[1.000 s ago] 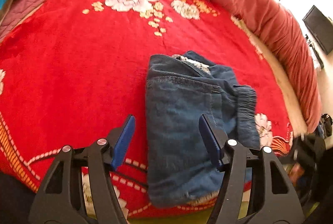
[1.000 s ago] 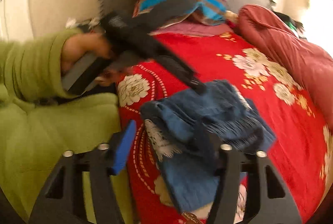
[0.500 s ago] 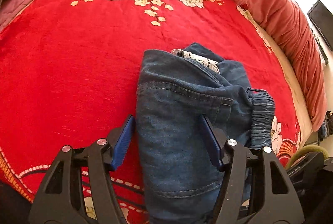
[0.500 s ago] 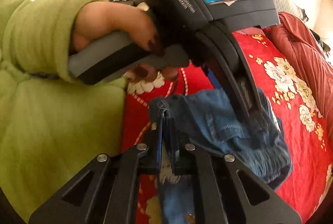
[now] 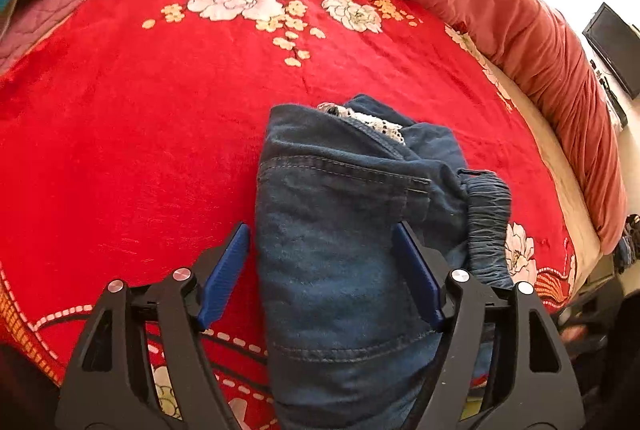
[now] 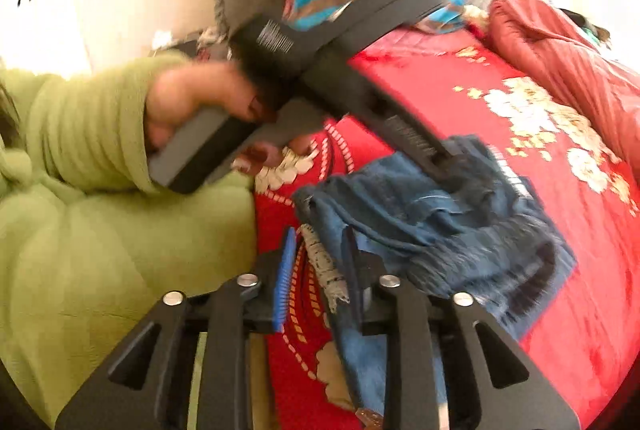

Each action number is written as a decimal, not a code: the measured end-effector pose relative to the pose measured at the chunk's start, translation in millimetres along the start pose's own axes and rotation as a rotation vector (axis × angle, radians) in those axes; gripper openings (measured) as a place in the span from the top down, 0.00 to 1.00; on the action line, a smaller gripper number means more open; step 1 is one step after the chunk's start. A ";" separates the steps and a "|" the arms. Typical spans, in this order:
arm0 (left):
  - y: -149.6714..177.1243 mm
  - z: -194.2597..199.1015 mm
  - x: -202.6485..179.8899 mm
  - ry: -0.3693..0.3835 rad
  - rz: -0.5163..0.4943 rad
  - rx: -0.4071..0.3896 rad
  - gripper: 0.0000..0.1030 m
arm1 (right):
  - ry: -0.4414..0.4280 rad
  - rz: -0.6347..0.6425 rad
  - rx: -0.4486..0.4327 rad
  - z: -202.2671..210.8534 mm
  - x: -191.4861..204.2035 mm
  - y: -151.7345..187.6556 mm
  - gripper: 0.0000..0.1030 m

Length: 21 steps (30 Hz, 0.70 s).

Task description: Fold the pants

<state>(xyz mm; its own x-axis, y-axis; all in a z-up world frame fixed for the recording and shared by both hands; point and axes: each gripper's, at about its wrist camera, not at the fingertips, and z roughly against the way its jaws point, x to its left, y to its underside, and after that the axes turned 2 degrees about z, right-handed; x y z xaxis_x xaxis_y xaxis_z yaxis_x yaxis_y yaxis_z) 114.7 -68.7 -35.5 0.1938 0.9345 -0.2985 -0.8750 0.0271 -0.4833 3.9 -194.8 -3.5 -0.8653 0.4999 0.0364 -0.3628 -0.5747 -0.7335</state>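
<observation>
Blue denim pants (image 5: 340,242) lie folded on the red floral bedspread (image 5: 120,118).

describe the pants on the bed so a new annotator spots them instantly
Start from the red plush bedspread with white flowers covering the bed. Near its front edge, short of the rolled rust-coloured quilt, lies a folded bundle of blue denim pants. It is the only blue item on the red, with a gathered elastic waistband on its right and white lace showing at the top.

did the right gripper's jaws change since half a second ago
Yes. The right gripper was shut on the edge of the jeans then; its jaws are opening now, with red blanket showing between them beside that edge.
</observation>
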 end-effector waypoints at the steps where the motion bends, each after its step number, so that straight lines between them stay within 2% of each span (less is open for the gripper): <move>1: 0.2 2.0 -1.0 -0.001 -0.003 -0.005 0.35 | 0.010 -0.014 -0.010 6.5 -2.3 -0.9 0.66; 5: 0.5 10.8 -5.8 -0.010 -0.017 -0.034 0.30 | 0.067 -0.080 -0.047 27.8 -15.5 0.2 0.63; 7: 0.6 14.6 -8.6 -0.017 -0.024 -0.045 0.29 | 0.106 -0.132 -0.064 37.1 -26.6 0.0 0.51; 13: 2.9 24.6 -13.6 -0.051 -0.051 -0.083 0.25 | 0.218 -0.301 -0.087 48.9 -63.3 8.6 0.35; 15: 3.8 26.1 -13.0 -0.053 -0.050 -0.087 0.25 | 0.247 -0.360 -0.073 46.4 -75.7 13.8 0.32; 16: 4.0 26.4 -12.3 -0.056 -0.050 -0.089 0.24 | 0.247 -0.360 -0.073 46.4 -75.7 13.8 0.32; 21: 5.6 24.0 -8.1 -0.072 -0.048 -0.086 0.22 | 0.303 -0.515 -0.032 36.6 -99.8 32.2 0.32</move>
<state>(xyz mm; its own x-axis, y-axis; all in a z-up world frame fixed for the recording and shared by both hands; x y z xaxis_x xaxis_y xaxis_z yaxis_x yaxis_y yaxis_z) 97.6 -67.5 -16.0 0.1995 0.9561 -0.2145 -0.8234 0.0449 -0.5657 65.9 -286.9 -5.9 -0.4420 0.8742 0.2011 -0.6950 -0.1921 -0.6929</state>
